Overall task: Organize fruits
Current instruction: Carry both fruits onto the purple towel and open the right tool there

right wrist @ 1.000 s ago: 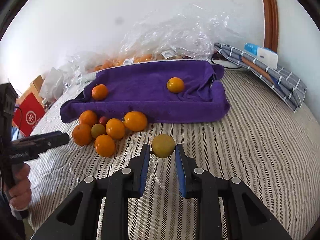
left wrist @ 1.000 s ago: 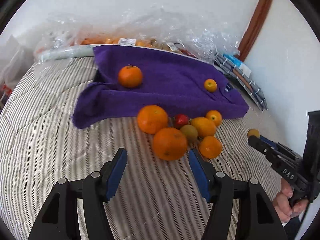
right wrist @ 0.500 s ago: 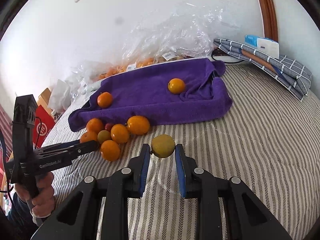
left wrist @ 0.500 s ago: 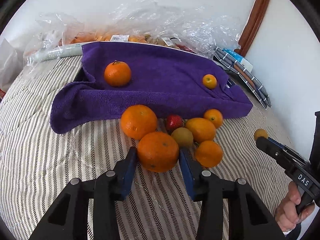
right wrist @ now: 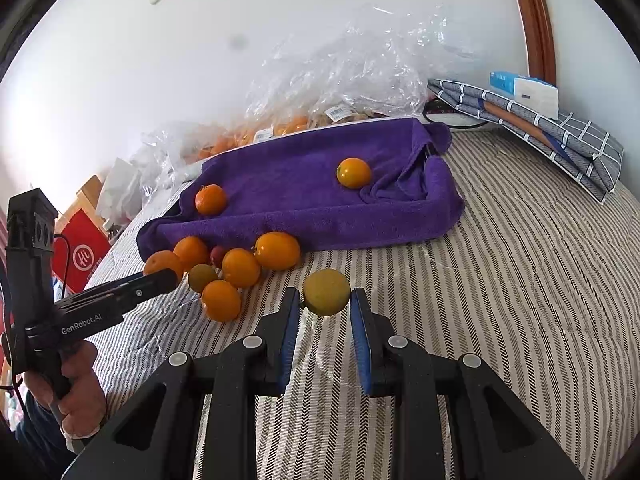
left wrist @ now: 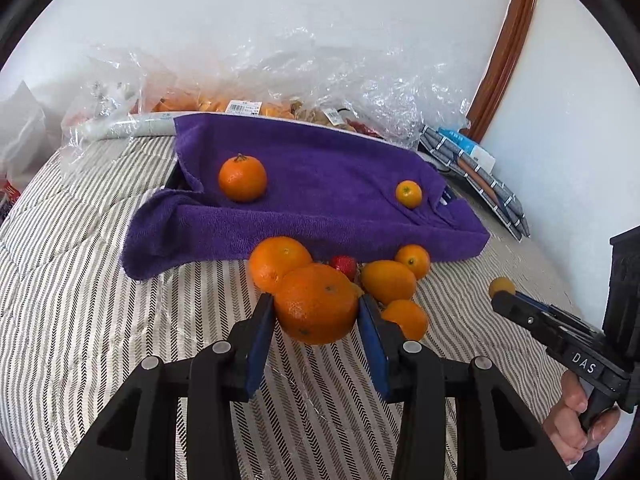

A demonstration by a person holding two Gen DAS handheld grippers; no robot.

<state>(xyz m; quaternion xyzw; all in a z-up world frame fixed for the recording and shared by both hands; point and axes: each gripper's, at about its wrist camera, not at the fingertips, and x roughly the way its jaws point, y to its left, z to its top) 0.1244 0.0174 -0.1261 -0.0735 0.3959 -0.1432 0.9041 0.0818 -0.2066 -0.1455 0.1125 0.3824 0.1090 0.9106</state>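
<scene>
Blue pads of my left fingers [left wrist: 316, 314] are clamped on the big orange [left wrist: 316, 304] at its widest middle, low over the striped bed [left wrist: 100, 300]; it feels firm, weighty and waxy, round with no long axis. My right fingers [right wrist: 326, 308] pinch a small yellow-green fruit [right wrist: 326, 292], light and easily bruised. Beyond lie the loose pile, then the purple towel [left wrist: 320, 184] holding two mandarins.

Left gripper [left wrist: 316, 312]: black angular finger arms with blue pads and round silver screws. Right gripper [right wrist: 325, 305]: same build. Side views, beyond the purple towel [right wrist: 304, 200], show white lettering "GenRobot.AI" and "DAS" on black pistol-grip bodies.
</scene>
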